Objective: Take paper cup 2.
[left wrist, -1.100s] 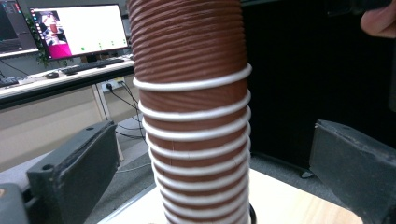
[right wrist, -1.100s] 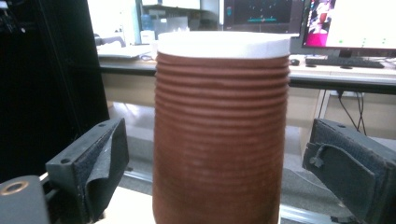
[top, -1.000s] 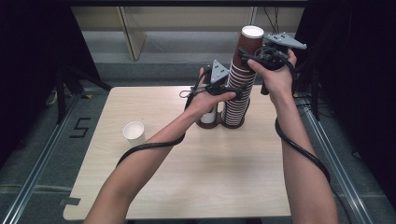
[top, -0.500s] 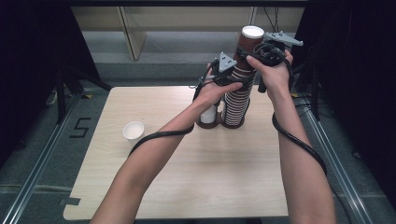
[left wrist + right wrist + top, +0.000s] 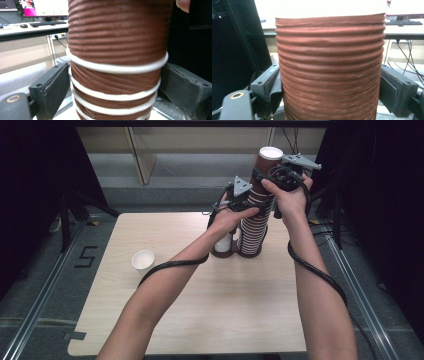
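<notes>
Both grippers closing on cup stack (image 5: 256,215); high view adds lone cup (image 5: 143,260).

Bare tabletop (image 5: 210,315) before cup stack (image 5: 252,227)

The high view is looking forward and down from above the person's side, taking in the whole wooden table (image 5: 200,320) with the tall stack of brown paper cups (image 5: 255,220) standing upper right of centre. The left gripper view is sitting very close to that stack (image 5: 117,50), facing its ribbed side lower down, where white rims are showing. The right gripper view is pressing equally near the top cup (image 5: 329,65). All three views are sharing the stack.
</notes>
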Motion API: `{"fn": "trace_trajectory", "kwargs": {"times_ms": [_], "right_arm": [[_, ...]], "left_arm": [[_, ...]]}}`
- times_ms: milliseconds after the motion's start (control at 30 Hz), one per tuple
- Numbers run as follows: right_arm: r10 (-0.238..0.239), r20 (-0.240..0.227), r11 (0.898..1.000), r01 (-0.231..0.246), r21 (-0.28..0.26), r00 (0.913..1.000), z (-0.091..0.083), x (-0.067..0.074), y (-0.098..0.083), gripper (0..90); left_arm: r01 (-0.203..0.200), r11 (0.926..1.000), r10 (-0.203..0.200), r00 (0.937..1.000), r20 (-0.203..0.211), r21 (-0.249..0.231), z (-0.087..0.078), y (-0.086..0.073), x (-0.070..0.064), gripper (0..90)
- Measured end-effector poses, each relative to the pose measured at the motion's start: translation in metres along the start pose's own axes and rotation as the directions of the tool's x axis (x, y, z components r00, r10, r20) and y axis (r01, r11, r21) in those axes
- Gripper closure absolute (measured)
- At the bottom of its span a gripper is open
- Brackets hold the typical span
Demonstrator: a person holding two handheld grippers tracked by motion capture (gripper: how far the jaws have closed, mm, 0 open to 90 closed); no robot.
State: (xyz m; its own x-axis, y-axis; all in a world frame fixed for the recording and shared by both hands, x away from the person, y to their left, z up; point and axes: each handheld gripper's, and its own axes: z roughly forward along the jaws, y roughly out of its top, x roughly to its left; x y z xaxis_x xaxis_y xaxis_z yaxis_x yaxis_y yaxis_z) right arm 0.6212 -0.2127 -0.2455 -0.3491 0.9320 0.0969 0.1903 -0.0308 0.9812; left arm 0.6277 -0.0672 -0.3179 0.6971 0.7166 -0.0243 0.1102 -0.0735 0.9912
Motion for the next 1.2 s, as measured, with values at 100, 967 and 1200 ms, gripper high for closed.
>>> {"fn": "trace_trajectory", "kwargs": {"times_ms": [100,967,1200], "right_arm": [[0.005,0.008,1.000,-0.004,-0.025,1.0000,-0.001,0.000,0.004,17.7],[0.208,-0.065,0.924,-0.218,-0.314,0.9759,-0.046,-0.011,0.044,18.9],[0.213,-0.105,0.909,-0.236,-0.342,0.9714,-0.075,-0.018,0.048,18.9]], "left_arm": [[0.003,1.0000,-0.003,1.0000,-0.002,-0.002,-0.001,0.001,0.000,10.7],[-0.080,0.9968,0.080,0.9968,-0.010,0.011,-0.015,0.002,-0.008,7.3],[-0.097,0.9952,0.098,0.9951,0.015,-0.009,-0.054,0.002,-0.018,3.9]]}}
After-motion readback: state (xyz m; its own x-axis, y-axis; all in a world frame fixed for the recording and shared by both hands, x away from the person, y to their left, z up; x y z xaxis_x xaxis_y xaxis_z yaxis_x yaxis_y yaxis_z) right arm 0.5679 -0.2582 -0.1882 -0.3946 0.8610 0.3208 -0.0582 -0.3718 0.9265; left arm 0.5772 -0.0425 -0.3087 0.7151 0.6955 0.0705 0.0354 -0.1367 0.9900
